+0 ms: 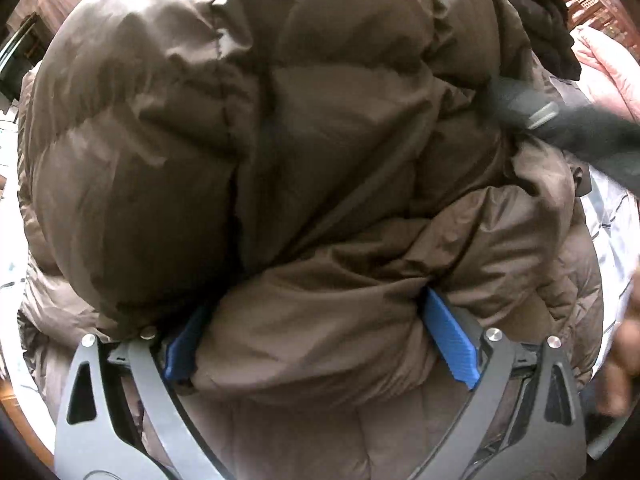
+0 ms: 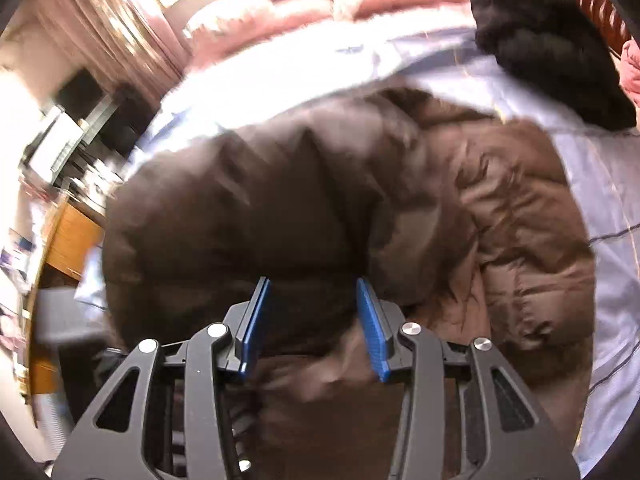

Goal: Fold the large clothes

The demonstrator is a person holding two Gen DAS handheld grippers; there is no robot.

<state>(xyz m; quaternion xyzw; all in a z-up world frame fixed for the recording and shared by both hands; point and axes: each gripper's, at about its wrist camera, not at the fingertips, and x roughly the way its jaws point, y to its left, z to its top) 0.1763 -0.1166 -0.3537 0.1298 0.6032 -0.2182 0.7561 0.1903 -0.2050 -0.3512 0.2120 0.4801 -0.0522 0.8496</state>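
1. Left tongs (image 1: 320, 336): jaws spread wide, a fat roll of the brown puffer jacket (image 1: 280, 140) bulging between the blue pads (image 1: 450, 340); whether the pads squeeze it or only straddle it, I cannot tell
2. Jacket lies bunched on the bed (image 2: 608, 168), pale sheet showing round it; sleeve or hem lobes heaped, not flat
3. Right tongs (image 2: 314, 328): jaws part-way apart above dark jacket fabric, picture blurred; nothing visibly clamped between them
4. Black garment (image 2: 548, 52) and pink quilt (image 2: 280, 12) sit further up the bed, apart from the jacket
5. Judgement: for a clean fold, bite one thin layer near an edge or seam, not the puffed bulk, which will likely slip; spread the jacket flat first, both tongs level, keep clear of the black garment
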